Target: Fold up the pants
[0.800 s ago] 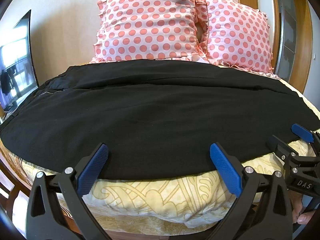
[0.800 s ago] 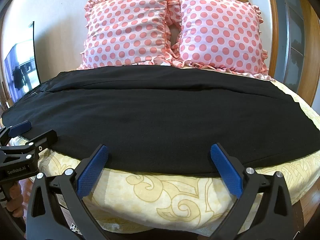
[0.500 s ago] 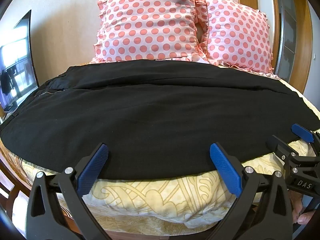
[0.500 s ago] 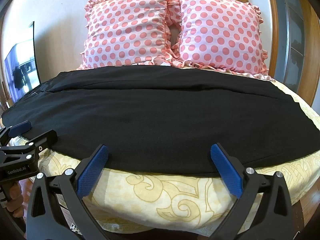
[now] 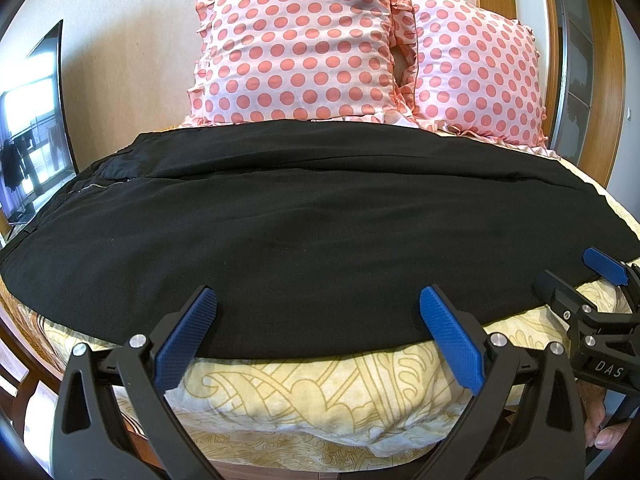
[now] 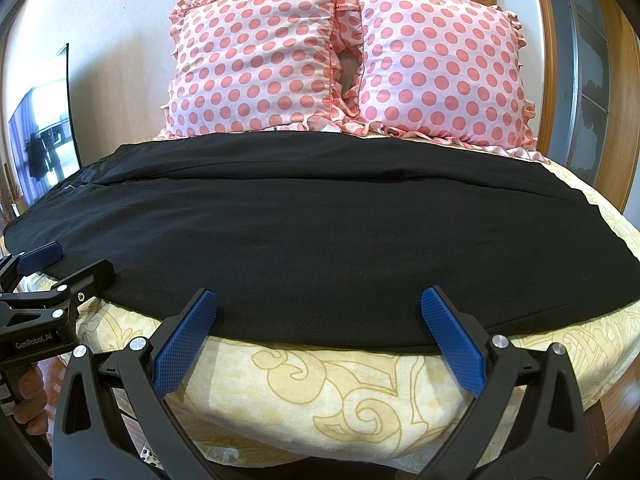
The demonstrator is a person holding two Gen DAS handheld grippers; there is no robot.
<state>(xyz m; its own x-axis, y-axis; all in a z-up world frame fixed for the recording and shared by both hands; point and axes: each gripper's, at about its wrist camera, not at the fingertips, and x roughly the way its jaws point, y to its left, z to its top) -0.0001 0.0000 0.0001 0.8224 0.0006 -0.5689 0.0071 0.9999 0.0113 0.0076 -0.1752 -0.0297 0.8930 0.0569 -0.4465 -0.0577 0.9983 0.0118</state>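
Black pants (image 5: 312, 224) lie flat across the bed, waistband and zipper at the left, legs running right; they also fill the right wrist view (image 6: 304, 236). My left gripper (image 5: 318, 304) is open and empty, its blue pads just over the pants' near edge. My right gripper (image 6: 319, 306) is open and empty, hovering at the same near edge further right. The right gripper also shows at the right of the left wrist view (image 5: 576, 276), and the left gripper shows at the left of the right wrist view (image 6: 60, 260).
Two pink polka-dot pillows (image 5: 304, 48) (image 6: 436, 68) stand against the wall behind the pants. A yellow patterned bedspread (image 5: 304, 396) (image 6: 320, 384) hangs over the bed's near edge. A dark screen (image 5: 32, 128) stands at the left, a wooden door frame (image 6: 624, 92) at the right.
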